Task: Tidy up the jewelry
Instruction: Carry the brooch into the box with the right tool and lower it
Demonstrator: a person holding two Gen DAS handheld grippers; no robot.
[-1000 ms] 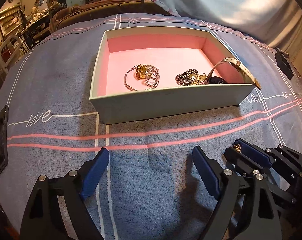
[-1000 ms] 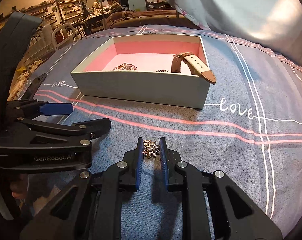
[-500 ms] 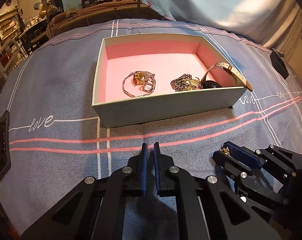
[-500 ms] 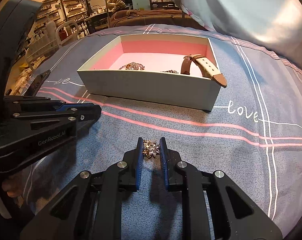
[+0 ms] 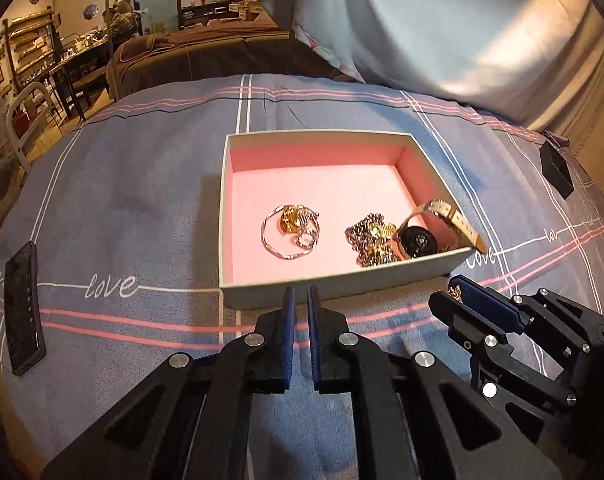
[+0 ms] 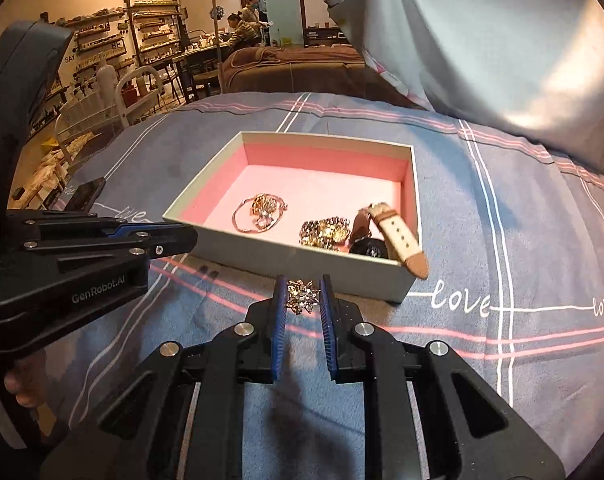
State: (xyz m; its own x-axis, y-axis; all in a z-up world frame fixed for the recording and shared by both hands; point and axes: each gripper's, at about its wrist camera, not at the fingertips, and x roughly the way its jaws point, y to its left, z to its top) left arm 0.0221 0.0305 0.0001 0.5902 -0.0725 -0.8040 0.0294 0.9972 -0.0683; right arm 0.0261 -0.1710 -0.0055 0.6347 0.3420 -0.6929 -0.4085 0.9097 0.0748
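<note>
A pale box with a pink lining (image 5: 238, 220) (image 6: 206, 196) lies on the blue bedspread. Inside lie a thin bangle with a gold charm (image 5: 290, 232) (image 6: 260, 212), a heap of gold chain (image 5: 372, 240) (image 6: 326, 232) and a watch with a cream strap (image 5: 448, 218) (image 6: 398, 234) hanging over the right corner. My right gripper (image 6: 301, 296) is shut on a small sparkly flower brooch (image 6: 302, 295), held above the bedspread just before the box's front wall; it also shows in the left wrist view (image 5: 462, 292). My left gripper (image 5: 299, 300) is shut and empty, lifted near the box front.
A black phone-like slab (image 5: 22, 312) lies at the left on the bedspread. A small black box (image 5: 556, 168) sits at the right edge. A large pale pillow (image 6: 482, 40) rises behind. Shelves and people are far off in the room.
My left gripper closed from open to shut. Both grippers rose and drew nearer to the box, so its inside shows from higher up. The brooch stays gripped in the right one.
</note>
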